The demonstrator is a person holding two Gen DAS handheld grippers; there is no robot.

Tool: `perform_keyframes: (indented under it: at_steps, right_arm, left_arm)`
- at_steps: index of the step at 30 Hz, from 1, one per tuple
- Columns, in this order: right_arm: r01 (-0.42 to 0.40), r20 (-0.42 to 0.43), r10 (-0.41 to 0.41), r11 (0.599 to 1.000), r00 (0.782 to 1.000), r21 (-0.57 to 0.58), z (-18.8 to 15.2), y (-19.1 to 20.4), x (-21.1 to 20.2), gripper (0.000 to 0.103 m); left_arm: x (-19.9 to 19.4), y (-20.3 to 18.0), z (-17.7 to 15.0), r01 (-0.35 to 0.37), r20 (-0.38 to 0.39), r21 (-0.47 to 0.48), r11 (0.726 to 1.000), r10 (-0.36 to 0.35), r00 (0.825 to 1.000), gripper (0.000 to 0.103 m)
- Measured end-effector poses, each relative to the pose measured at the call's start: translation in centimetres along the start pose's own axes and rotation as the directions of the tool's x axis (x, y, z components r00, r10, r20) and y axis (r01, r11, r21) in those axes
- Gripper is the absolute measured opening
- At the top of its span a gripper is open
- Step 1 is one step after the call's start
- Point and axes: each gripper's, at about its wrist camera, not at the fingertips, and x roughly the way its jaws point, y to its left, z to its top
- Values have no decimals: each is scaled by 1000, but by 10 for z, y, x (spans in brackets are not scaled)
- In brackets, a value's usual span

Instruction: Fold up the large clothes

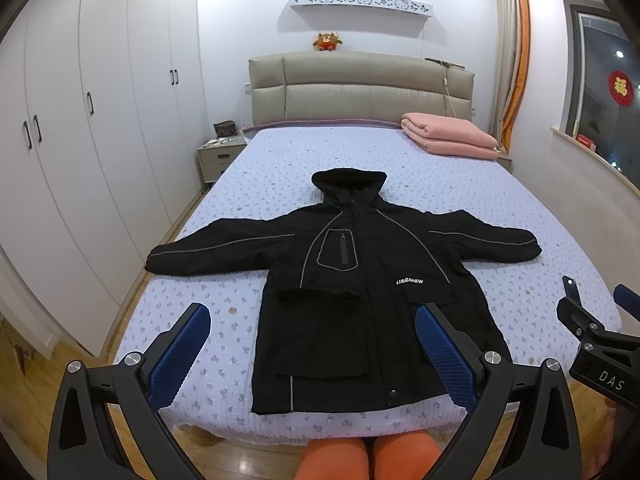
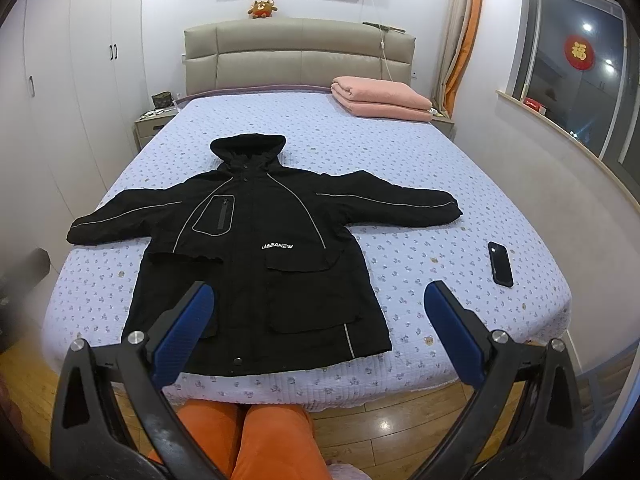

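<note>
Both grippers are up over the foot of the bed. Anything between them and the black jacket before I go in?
Nothing visible. The left gripper and right gripper hang open above the jacket, which lies flat. The phone sits on the bedspread apart from the jacket's right side; the pink blanket is by the headboard.

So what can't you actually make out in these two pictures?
- The jacket's back and lining: both views, it lies front up.
- The nightstand items: both views, too small.
- The phone: absent from the left view, where the right gripper stands.
- The bed's underside: hidden by its quilt.
</note>
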Motion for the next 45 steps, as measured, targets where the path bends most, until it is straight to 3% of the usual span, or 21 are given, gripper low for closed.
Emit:
perform_keyframes:
  at_steps: [12, 28, 34, 41, 45]
  right_arm:
    - [3, 3, -3, 1000, 1000, -6, 2, 4, -3, 103]
    - [22, 34, -22, 1000, 999, 10, 4, 0, -27, 103]
    - [29, 51, -29, 1000, 998, 8, -1, 3, -39, 103]
    - [9, 23, -10, 1000, 1000, 23, -6, 2, -17, 103]
    - [-8, -23, 9, 1000, 1000, 21, -15, 3, 21, 103]
  left_arm:
    - [-4, 3, -1, 4, 18, -2, 1000, -4, 1000, 102]
    - [-44, 14, 12, -17, 135, 45, 999, 11, 991, 102]
    - [-48, 21, 13, 21, 130, 30, 999, -25, 991, 102]
    - [-26, 19, 7, 55, 101, 36, 998, -58, 993, 102]
    - [18, 12, 6, 70, 46, 30, 997, -71, 996, 102]
